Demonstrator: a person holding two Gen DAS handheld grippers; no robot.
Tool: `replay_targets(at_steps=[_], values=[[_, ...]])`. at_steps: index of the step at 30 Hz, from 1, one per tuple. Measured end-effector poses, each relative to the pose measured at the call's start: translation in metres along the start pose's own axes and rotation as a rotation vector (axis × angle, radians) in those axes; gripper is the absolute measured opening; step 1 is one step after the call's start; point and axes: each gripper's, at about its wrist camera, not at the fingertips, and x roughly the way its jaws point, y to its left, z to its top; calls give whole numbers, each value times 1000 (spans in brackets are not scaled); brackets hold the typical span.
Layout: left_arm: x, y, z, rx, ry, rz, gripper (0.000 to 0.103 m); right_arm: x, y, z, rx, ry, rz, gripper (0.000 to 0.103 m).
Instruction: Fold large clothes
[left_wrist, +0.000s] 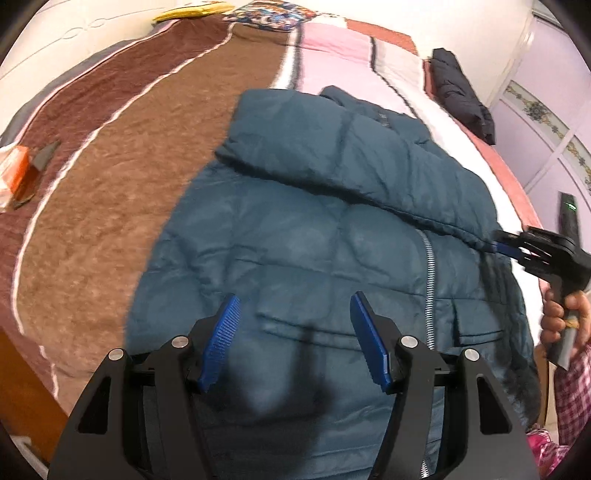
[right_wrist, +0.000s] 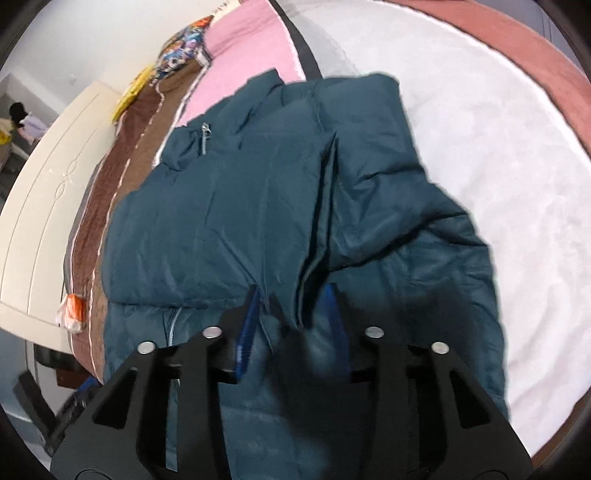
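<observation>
left gripper (left_wrist: 293, 338) hovers with fingers spread wide above the lower front of the jacket (left_wrist: 332, 229), gripping nothing. right gripper (right_wrist: 293, 314) is clamped on the sleeve (right_wrist: 369, 166) cuff, folded across the jacket front. jacket lies flat on the bed (left_wrist: 110, 166).

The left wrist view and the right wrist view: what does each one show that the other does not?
Only the left wrist view shows the open left gripper above the jacket's pocket flap, the dark garment at the far bed edge, and the person's hand. Only the right wrist view shows the cream footboard. Both show the teal jacket, the right gripper shut on its sleeve, and the striped blanket.
</observation>
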Motion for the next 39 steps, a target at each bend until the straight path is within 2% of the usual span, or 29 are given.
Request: replay_targets(at_steps=[4,9,14,22,30,34,39], values=[[-11,20,0,-28,5,31,63,-30,-14,-20,-20,14,18,46],[-28,44,-7,-30,20,89,65,-65,-28,-54,-79,59,-31,48],[-36,63,-21,-34,71,116,67,-87,-41,-86,-99,104,-75,52],[-32,84,-45,-73,209,86,67,-105,-50,-126,-75,163,-85,57],[-31,93,-66,-83,303,65,68,-111,-54,-156,-56,216,-110,60],[-27,97,-70,-89,335,39,69,-116,-65,-163,-27,229,-144,69],[-20,102,-71,-124,363,-10,69,-120,-84,-170,48,259,-143,71]])
